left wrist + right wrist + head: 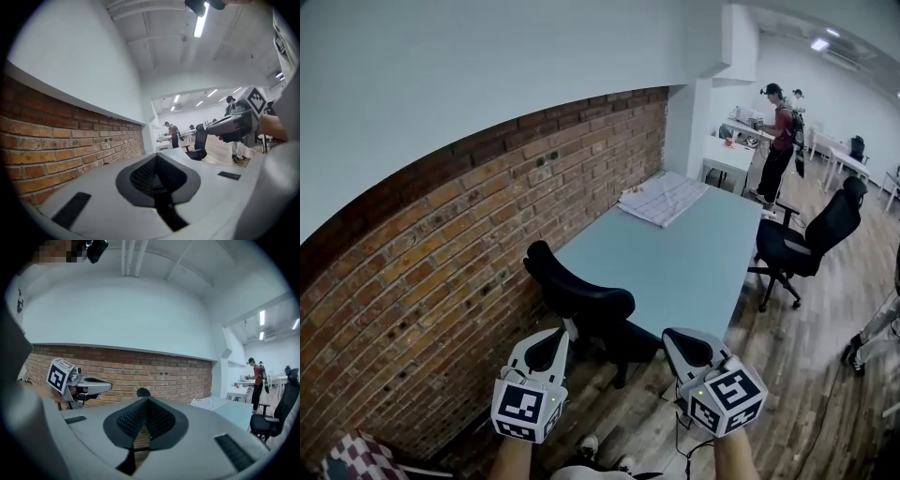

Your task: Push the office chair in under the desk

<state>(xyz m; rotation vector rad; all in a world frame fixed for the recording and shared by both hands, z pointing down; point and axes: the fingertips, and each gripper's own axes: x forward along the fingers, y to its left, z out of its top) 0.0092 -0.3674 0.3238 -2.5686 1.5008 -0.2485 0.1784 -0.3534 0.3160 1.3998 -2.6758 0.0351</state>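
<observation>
A black office chair (581, 298) stands at the near end of the pale blue desk (684, 258), close to the brick wall, its backrest turned toward me. My left gripper (549, 349) is held just this side of the backrest, and my right gripper (688, 347) hangs to the chair's right, by the desk's near corner. Both are shut with nothing between the jaws. Whether the left one touches the chair I cannot tell. In the left gripper view the left gripper (157, 158) is closed tight. In the right gripper view the right gripper (147, 402) is closed below the chair's top (143, 392).
A brick wall (441, 253) runs along the left. Folded cloth or papers (662, 199) lie at the desk's far end. A second black chair (814, 236) stands to the desk's right. A person in a red top (778, 141) stands by white tables; someone's leg (874, 336) is at the right edge.
</observation>
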